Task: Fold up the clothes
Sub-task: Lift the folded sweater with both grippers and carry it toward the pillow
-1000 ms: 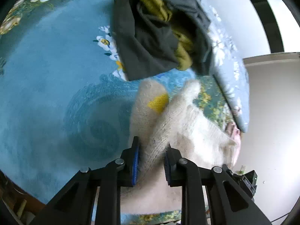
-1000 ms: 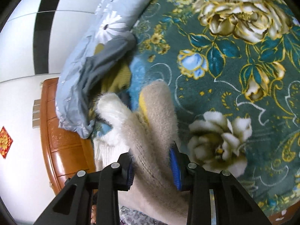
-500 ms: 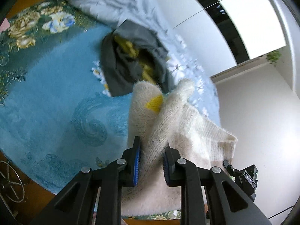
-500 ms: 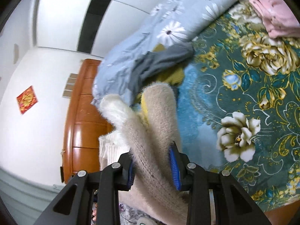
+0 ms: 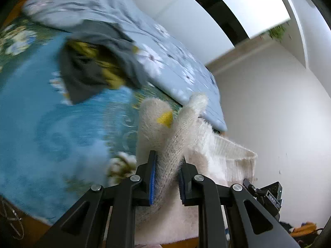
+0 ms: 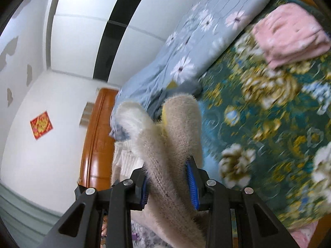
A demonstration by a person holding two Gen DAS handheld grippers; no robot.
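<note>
A fluffy cream sweater [image 5: 153,128] with a yellow patch hangs lifted above the bed. My left gripper [image 5: 167,161] pinches one bunched part of it, its jaws closing tighter on the knit. My right gripper [image 6: 168,171] is shut on another thick fold of the same sweater [image 6: 180,128]. The ribbed hem [image 5: 233,155] droops to the right in the left wrist view. Both grippers point down toward the floral bedspread [image 6: 269,134], well above it.
A crumpled grey and yellow garment [image 5: 93,66] lies on the blue bedspread [image 5: 51,134]. A pale blue flowered quilt [image 6: 196,41] runs along the wall side. A folded pink garment [image 6: 289,35] sits at the far end. A wooden headboard [image 6: 93,144] stands at the left.
Both grippers have risen with the sweater held between them. The bed has dropped farther below, and more of the walls and quilt shows.
</note>
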